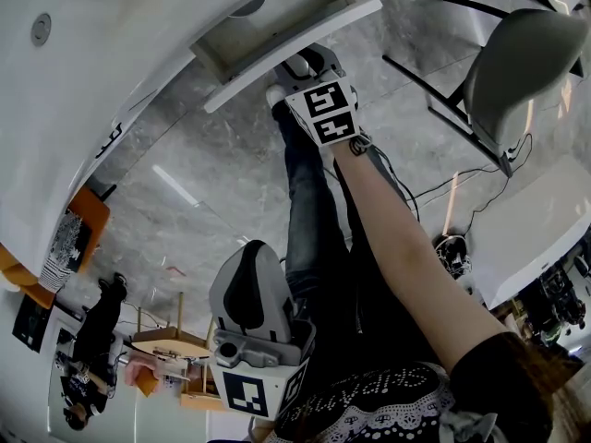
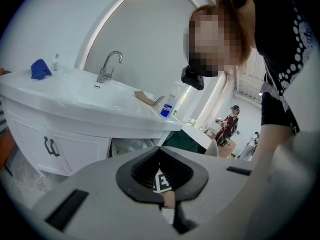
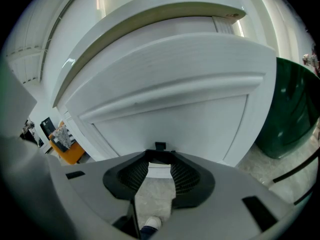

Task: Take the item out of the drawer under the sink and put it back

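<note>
R gripper [image 3: 160,166] released, empty | drawer [image 3: 170,109] front just ahead | L gripper [image 2: 160,149] clenched, empty

glossy white finish on the drawer [image 1: 286,53], polished veined stone floor [image 1: 212,155], shiny metal tap [image 2: 107,66], matt grey plastic right gripper [image 3: 160,168], ribbed black rubber jaws.

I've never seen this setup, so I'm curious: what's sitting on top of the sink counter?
A blue cloth, a small bottle, a faucet, a brown cardboard piece and a blue-and-white bottle. The basin interior is hidden by its rim.
</note>
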{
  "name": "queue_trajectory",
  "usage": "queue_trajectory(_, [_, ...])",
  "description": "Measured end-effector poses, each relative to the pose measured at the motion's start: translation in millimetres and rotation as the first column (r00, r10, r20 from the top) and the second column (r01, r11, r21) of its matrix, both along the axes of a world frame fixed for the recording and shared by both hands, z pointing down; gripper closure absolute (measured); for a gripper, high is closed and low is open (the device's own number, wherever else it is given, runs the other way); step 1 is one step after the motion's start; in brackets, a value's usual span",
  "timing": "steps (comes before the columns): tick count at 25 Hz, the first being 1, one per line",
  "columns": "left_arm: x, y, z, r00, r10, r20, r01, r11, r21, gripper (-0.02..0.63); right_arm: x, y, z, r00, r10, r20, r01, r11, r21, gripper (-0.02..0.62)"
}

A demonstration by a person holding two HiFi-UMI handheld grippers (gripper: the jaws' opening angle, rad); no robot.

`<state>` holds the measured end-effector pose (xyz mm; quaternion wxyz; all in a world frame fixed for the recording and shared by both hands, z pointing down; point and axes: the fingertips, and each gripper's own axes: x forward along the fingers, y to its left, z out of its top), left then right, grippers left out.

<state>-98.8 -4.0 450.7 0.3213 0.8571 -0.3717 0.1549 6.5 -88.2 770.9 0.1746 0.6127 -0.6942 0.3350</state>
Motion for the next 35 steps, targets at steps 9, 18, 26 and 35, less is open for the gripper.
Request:
queue_trajectory(9, [0,1,-2,1.000,0.006,-0.007,-0.006,1.000,0.003,0.603,-2,12,-2,1.000,0.002,0.004,-0.002,1.000,0.000,0.448])
queue_trajectory(18, [0,-2,-2,1.000,0.001,-0.007,-0.001,1.000,0.004,0.603,-3,25,-2,1.000,-0.008,-0.002,0.008,1.000,-0.007,0.448])
queue_trajectory(26, [-1,-6,-2,1.000,0.002,-0.012,-0.002,1.000,0.003,0.603,-3,28,-1,1.000,-0.013,-0.004,0.013,1.000,-0.015,0.448])
queue_trajectory(35, [-3,-7,2,1.000,0.010,-0.015,-0.010,1.000,-0.008,0.603,-2,27,-2,0.999,-0.041,0.020,0.041,0.999,-0.014,0.446])
